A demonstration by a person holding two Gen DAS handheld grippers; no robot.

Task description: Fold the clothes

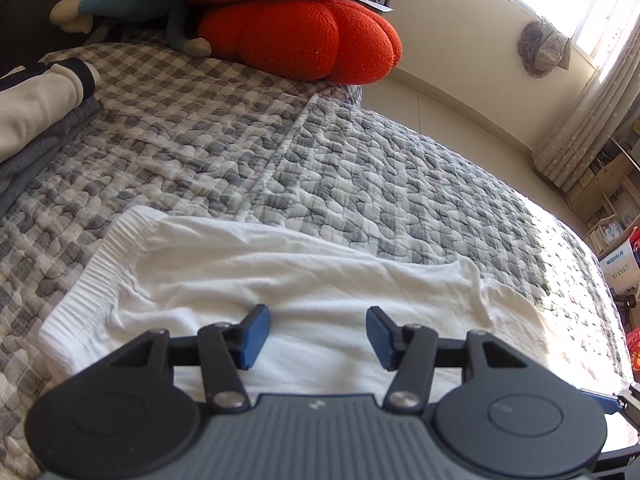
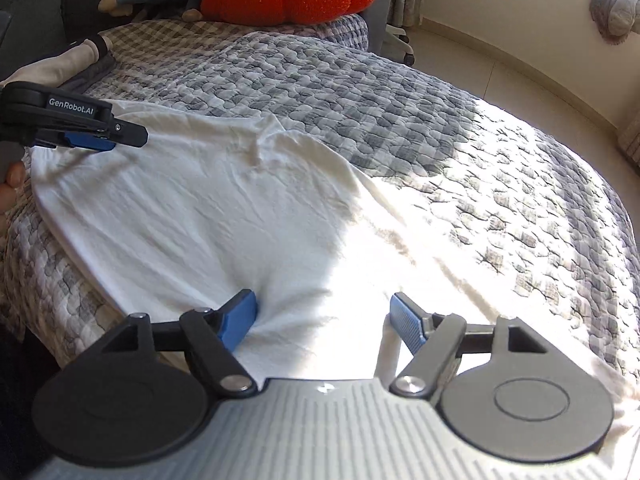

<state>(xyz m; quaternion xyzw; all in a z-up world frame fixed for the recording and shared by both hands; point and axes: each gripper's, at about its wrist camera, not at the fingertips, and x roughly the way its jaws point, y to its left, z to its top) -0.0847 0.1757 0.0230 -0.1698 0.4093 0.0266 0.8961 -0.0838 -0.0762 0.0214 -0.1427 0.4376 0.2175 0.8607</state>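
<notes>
While a white garment lies spread on the checked bed, barely folded, both the left gripper and right gripper hover over it, jaws apart, holding nothing; folded clothes wait far left.

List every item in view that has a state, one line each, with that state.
white garment: spread flat on the bed, wrinkled, not yet folded
left gripper: open above the garment, nothing between its pads
right gripper: open, garment fabric bunched beside its fingers
folded clothes: stacked at the far left of the bed
red cushions: piled one on another
quilt: spread over the bed
</notes>
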